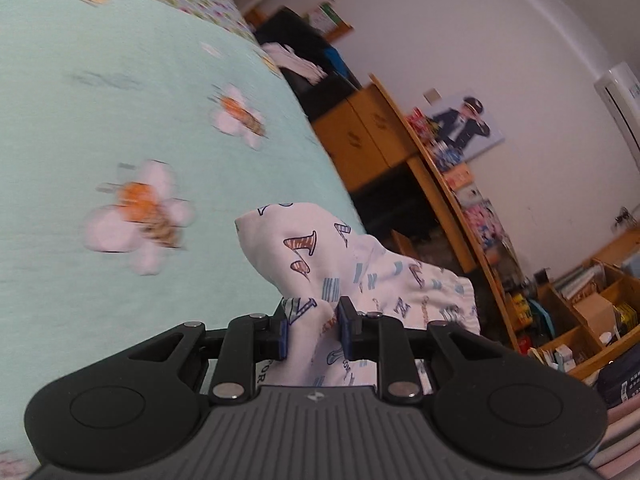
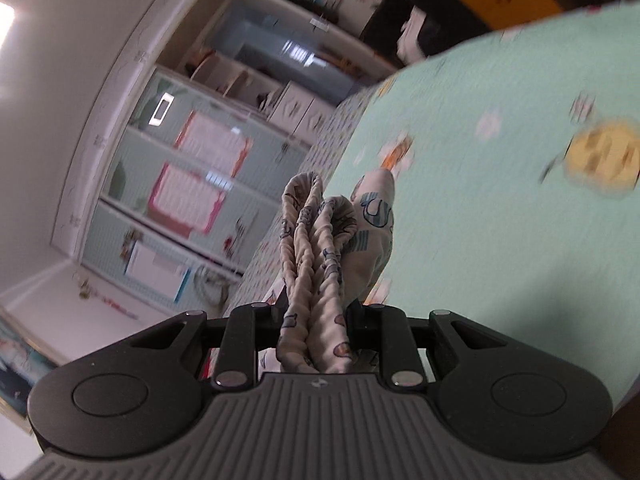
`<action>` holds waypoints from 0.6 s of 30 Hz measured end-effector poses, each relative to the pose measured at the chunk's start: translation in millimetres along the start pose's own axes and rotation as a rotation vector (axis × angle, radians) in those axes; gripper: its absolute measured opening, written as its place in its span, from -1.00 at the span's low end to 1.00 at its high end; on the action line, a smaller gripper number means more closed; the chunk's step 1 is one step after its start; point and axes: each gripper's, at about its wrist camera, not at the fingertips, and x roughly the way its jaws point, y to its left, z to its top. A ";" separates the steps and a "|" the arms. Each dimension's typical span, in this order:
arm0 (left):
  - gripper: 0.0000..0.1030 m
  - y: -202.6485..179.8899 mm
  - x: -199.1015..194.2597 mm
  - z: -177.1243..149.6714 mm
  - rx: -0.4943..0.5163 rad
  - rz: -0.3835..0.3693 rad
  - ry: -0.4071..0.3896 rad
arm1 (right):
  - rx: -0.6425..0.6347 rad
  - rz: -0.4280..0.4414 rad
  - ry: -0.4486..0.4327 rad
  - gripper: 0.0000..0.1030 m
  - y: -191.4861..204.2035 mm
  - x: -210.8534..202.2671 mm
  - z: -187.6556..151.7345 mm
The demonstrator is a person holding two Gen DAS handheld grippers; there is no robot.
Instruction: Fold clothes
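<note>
Both jaws clamped on the white printed garment [image 1: 320, 256] — left gripper [image 1: 313, 322], right gripper [image 2: 316, 320] — above mint bedspread [image 1: 120, 100].

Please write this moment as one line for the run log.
step: fold clothes | left gripper: shut on white printed garment | right gripper: shut on gathered waistband | under: mint bedspread

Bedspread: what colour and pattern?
Mint green bedspread with bee-and-flower prints, clearest in the left wrist view.

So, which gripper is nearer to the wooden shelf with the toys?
Left. The left gripper, shut on the white garment, has the wooden shelf just ahead; the right gripper's view shows none.
</note>
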 end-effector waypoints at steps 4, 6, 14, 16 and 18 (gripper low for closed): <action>-0.51 -15.6 77.0 4.7 0.009 0.011 0.022 | 0.003 -0.032 -0.014 -0.53 -45.0 9.6 59.7; -0.45 -10.2 114.8 4.1 -0.027 0.077 0.047 | 0.014 -0.072 -0.012 -0.36 -76.0 22.7 80.9; -0.39 18.5 128.2 -29.8 0.010 0.185 0.074 | 0.016 -0.417 -0.264 0.13 -153.5 -7.7 56.4; -0.37 8.0 113.5 -39.3 0.066 0.158 0.043 | -0.049 -0.388 -0.338 0.12 -140.3 -28.2 39.6; -0.36 -11.0 107.6 -48.1 0.137 0.102 0.030 | -0.127 -0.362 -0.294 0.09 -117.1 -23.7 27.7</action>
